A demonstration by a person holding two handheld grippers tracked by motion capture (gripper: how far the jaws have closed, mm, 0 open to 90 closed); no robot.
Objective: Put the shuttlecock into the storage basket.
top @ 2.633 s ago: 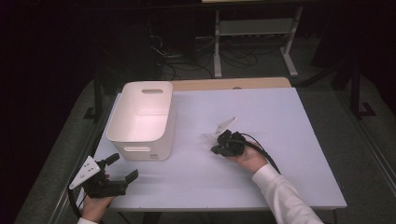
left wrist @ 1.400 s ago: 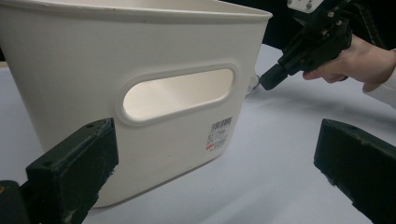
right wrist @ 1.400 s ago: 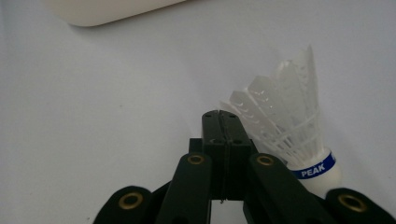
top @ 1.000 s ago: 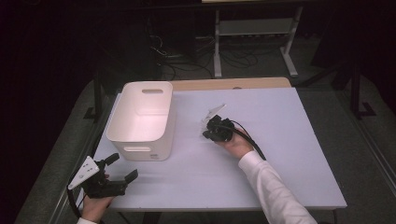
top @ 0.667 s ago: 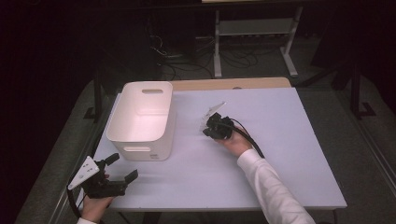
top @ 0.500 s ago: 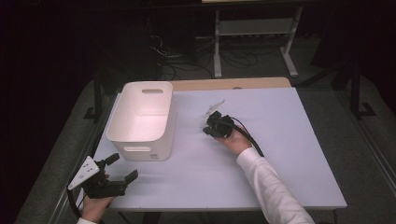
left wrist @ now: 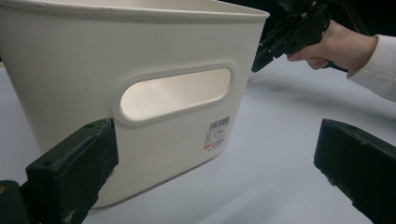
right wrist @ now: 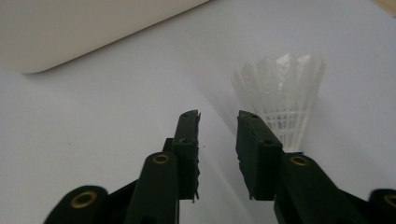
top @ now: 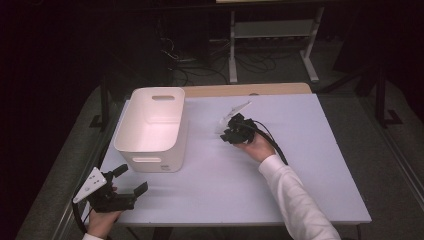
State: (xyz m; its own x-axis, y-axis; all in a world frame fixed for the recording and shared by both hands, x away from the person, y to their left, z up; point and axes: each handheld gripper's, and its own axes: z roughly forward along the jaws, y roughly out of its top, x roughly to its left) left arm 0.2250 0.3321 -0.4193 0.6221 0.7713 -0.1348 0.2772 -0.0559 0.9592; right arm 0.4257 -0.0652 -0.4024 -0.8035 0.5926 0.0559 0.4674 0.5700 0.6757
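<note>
Since the earlier frames, we note the right gripper (top: 231, 133) has carried forward toward the shuttlecock (right wrist: 280, 95), and its jaws have just been opening; nothing sits between them. Nearest to the person, we record the left gripper (top: 131, 181) at the near left corner of the table (top: 320, 200), jaws spread wide and empty, facing the white bin (top: 150, 125) and clear of its wall. Farther in, the right gripper's parted jaws rest low over the table, just beside the shuttlecock. We find the shuttlecock on the table surface, touching the outer side of one jaw, to the right of the bin and apart from it.
</note>
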